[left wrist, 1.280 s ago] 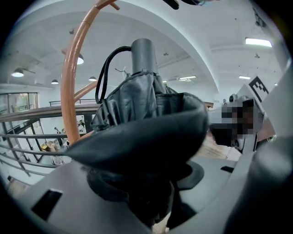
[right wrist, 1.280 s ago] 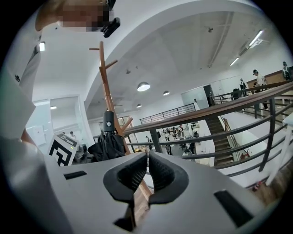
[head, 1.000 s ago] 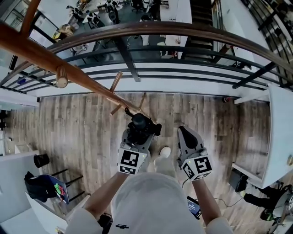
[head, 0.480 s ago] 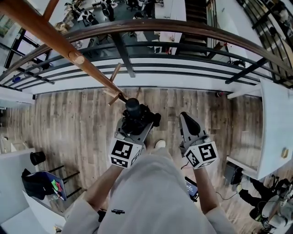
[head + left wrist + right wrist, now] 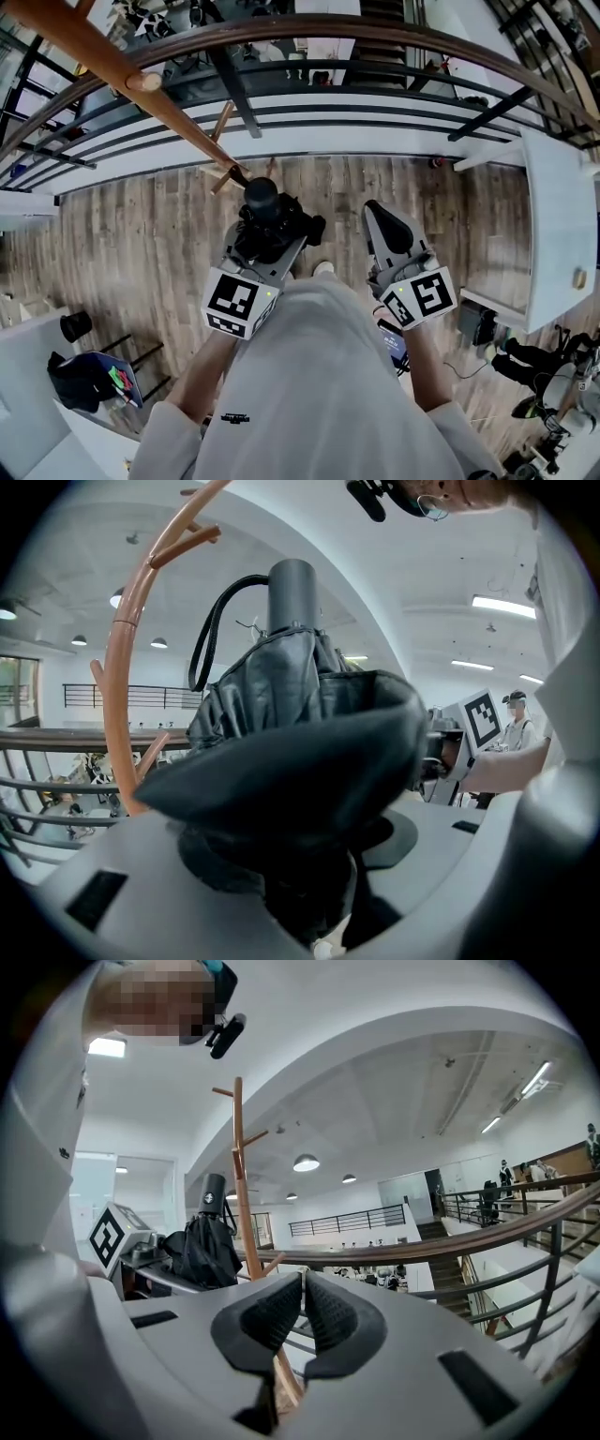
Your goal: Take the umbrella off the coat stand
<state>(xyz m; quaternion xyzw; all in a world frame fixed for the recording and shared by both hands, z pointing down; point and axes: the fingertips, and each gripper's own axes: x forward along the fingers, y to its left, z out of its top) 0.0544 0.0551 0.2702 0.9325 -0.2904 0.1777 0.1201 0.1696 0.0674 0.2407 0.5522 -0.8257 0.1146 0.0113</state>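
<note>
My left gripper (image 5: 265, 236) is shut on a folded black umbrella (image 5: 272, 225), whose grey handle (image 5: 261, 193) points up toward the wooden coat stand (image 5: 141, 82). In the left gripper view the umbrella (image 5: 281, 696) fills the jaws. Its handle (image 5: 293, 594) and strap loop (image 5: 208, 621) rise beside the coat stand (image 5: 117, 667). I cannot tell whether the strap is round a peg (image 5: 221, 122). My right gripper (image 5: 392, 232) is shut and empty, to the right of the umbrella. In the right gripper view its pads (image 5: 277, 1314) meet, with the coat stand (image 5: 242, 1166) and the umbrella (image 5: 200, 1241) ahead at left.
A curved dark railing (image 5: 375, 37) with metal bars runs right behind the stand, with a lower floor beyond it. The wooden floor (image 5: 122, 244) lies below. A white counter (image 5: 558, 225) stands at right, a white desk with a black bag (image 5: 89, 380) at lower left.
Both grippers have risen. The left one has lifted the umbrella up along the coat stand's pole, closer to its lower pegs.
</note>
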